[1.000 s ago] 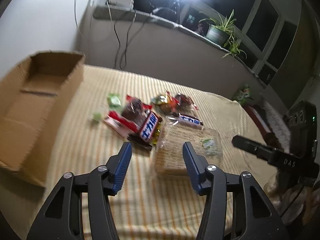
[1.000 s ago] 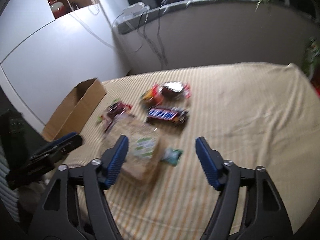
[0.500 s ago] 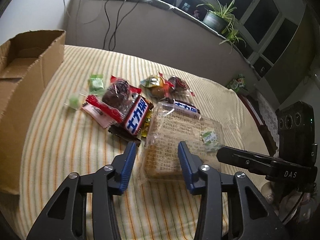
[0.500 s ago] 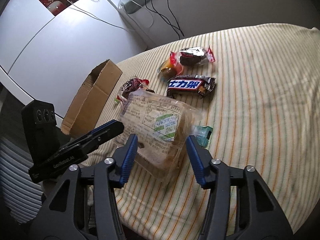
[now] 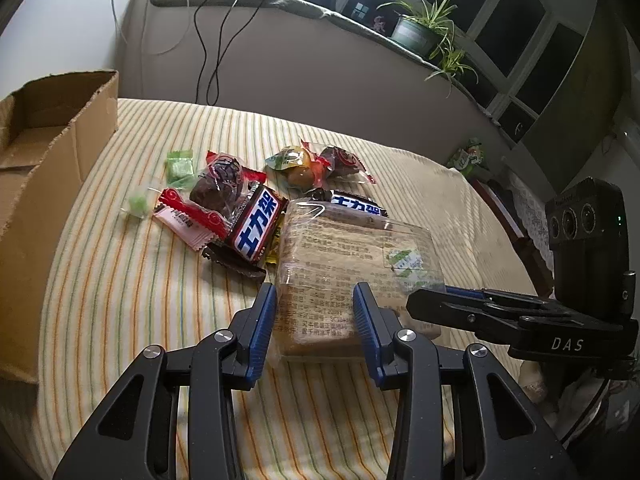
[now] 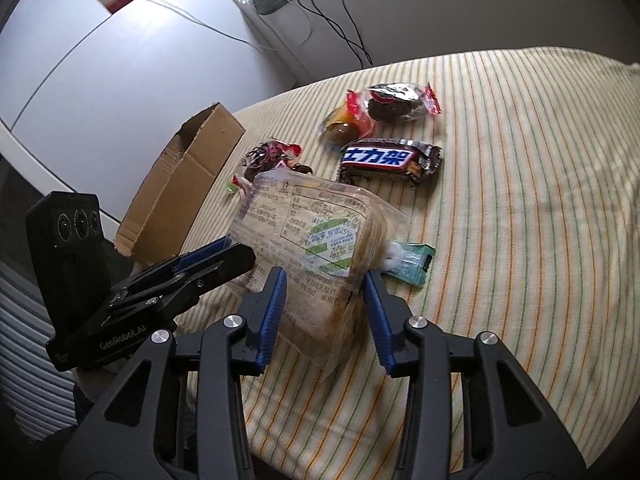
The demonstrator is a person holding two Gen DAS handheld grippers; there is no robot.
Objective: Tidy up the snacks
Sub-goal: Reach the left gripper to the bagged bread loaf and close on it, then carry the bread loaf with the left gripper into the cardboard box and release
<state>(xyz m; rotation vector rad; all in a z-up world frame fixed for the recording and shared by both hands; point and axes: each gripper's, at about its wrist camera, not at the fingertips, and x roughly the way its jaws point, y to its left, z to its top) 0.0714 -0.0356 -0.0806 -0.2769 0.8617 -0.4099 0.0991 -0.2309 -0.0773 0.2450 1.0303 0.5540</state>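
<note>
The big bread bag (image 5: 352,268) lies low in the middle of the left view, on the striped bed cover (image 5: 120,304), right by the near edge; it is wide and soft, so I think that is why both tools go for it at once; the left gripper (image 5: 314,316) has its jaws spread, one blue pad on each side of the bag's near end, close to the plastic but I cannot tell if they squeeze it; the right gripper (image 6: 322,304) is at the bag's other near corner in the lower middle of its view, jaws spread too, with the bag tipped up between them; the small snacks sit in a heap past the bag, a candy bar (image 5: 256,224) in the middle of the left view and another candy bar (image 6: 390,160) in the upper middle of the right view; the open cardboard box (image 5: 48,184) waits at the left edge, likely where the snacks should go; nothing looks packed yet, as far as I can see inside.
</note>
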